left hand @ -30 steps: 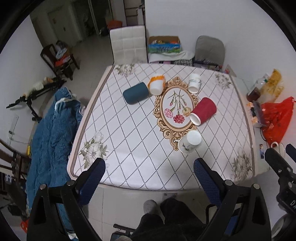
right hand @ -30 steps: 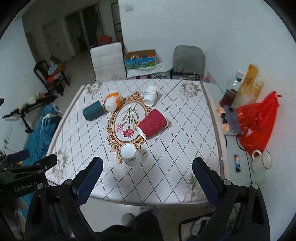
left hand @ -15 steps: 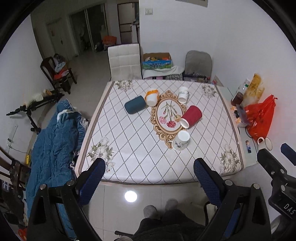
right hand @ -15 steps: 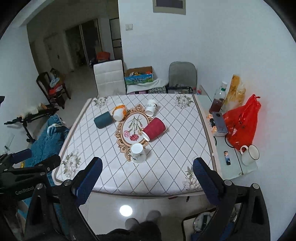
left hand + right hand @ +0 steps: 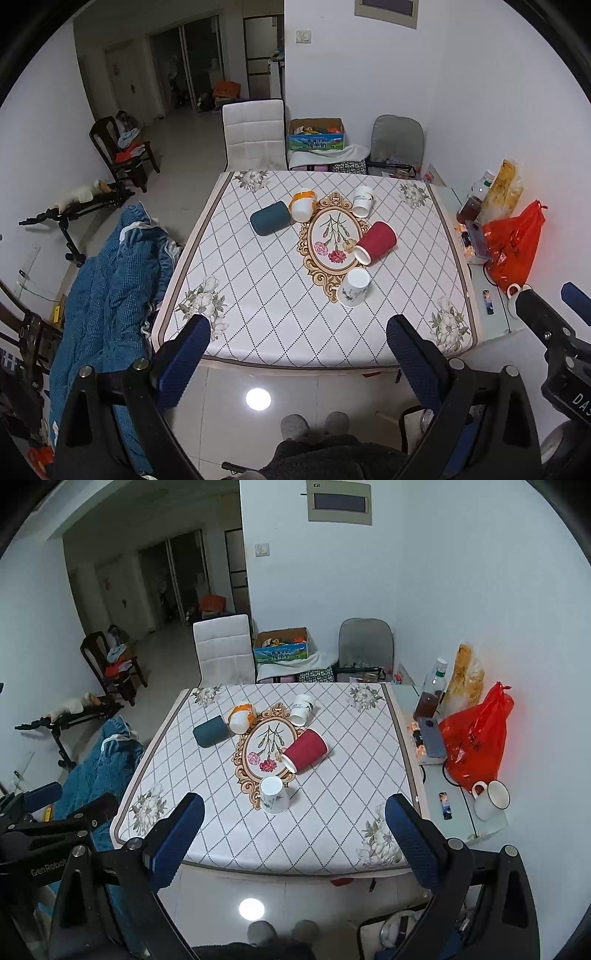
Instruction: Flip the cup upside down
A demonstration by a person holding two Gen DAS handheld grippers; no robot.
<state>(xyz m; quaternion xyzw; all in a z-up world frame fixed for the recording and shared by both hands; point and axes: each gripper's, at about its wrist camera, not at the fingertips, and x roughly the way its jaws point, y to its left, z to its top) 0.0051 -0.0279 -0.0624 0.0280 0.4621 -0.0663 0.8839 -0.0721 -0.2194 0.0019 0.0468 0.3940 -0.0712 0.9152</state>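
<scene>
Several cups sit on a quilted table (image 5: 258, 295) (image 5: 332, 830). A red cup (image 5: 376, 242) (image 5: 306, 750), a teal cup (image 5: 270, 222) (image 5: 211, 731), an orange-and-white cup (image 5: 303, 204) (image 5: 242, 717) and a white printed cup (image 5: 362, 200) (image 5: 302, 709) lie on their sides. A white floral cup (image 5: 353, 287) (image 5: 273, 795) stands upside down near the front. My left gripper (image 5: 297, 356) and right gripper (image 5: 295, 834) are open and empty, held back from the table's front edge.
A side shelf on the right holds a red bag (image 5: 511, 245) (image 5: 474, 747), bottles and a white mug (image 5: 491, 799). A blue quilt (image 5: 107, 288) lies left of the table. Chairs (image 5: 255, 134) and a box stand behind it.
Both grippers have pulled back and up from the table, so the table looks smaller and farther. The cups have not moved. Both stay open.
</scene>
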